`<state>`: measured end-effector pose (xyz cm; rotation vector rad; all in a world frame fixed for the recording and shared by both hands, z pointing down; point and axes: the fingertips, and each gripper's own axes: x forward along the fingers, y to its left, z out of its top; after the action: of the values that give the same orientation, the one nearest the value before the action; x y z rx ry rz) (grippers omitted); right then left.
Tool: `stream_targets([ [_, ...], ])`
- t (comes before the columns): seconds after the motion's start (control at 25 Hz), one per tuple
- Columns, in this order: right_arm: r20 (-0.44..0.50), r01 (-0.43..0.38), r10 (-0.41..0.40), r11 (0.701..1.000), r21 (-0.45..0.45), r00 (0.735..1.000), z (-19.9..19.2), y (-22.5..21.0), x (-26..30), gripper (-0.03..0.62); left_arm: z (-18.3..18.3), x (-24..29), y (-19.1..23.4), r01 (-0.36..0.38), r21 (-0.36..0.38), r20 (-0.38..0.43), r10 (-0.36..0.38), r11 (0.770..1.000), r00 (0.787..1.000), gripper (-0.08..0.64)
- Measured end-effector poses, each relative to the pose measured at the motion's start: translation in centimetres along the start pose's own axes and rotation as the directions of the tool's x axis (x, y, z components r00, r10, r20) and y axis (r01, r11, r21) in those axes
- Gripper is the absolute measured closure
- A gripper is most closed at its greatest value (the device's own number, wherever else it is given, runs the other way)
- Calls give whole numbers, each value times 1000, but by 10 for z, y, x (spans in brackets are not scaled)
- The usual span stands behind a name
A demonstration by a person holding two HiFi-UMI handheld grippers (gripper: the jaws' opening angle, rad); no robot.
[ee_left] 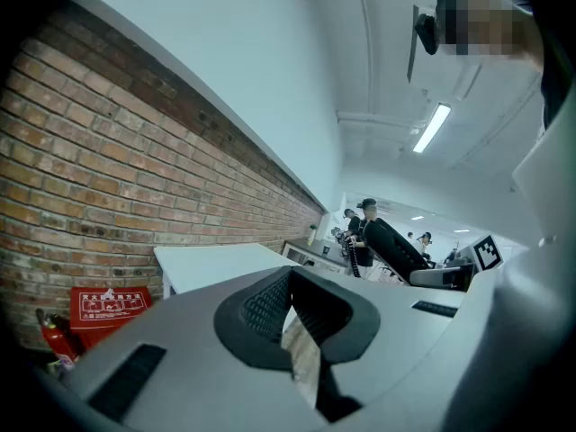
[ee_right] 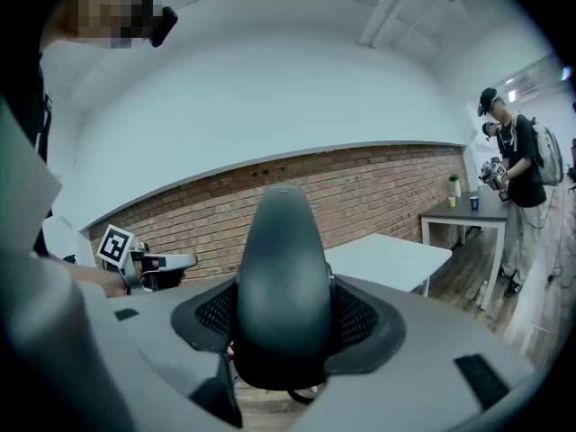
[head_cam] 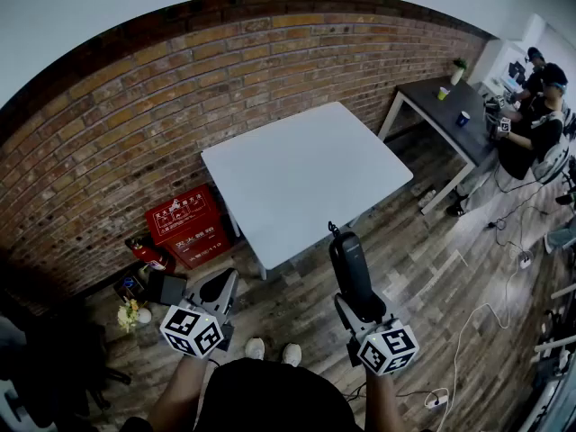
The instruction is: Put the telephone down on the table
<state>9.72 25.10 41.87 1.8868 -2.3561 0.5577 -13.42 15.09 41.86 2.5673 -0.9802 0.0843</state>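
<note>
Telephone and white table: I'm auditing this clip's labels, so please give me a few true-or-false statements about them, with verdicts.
1. The right claw is shut on the telephone. True.
2. The telephone already lies on the white table. False: it is held up over the wooden floor, short of the table's near edge.
3. The left claw grips a cup. False: its jaws stand apart with nothing between them.
4. A red box stands on the floor by the brick wall, left of the table. True.

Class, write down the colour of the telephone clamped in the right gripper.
Black. The telephone shows best in the right gripper view.
</note>
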Motion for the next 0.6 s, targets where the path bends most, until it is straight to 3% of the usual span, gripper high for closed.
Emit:
stream_targets([
  [0.6,52,45,-47,999,25,998,13,28,11,318,3,-2,27,63,-4,-8,-63,998,998,547],
])
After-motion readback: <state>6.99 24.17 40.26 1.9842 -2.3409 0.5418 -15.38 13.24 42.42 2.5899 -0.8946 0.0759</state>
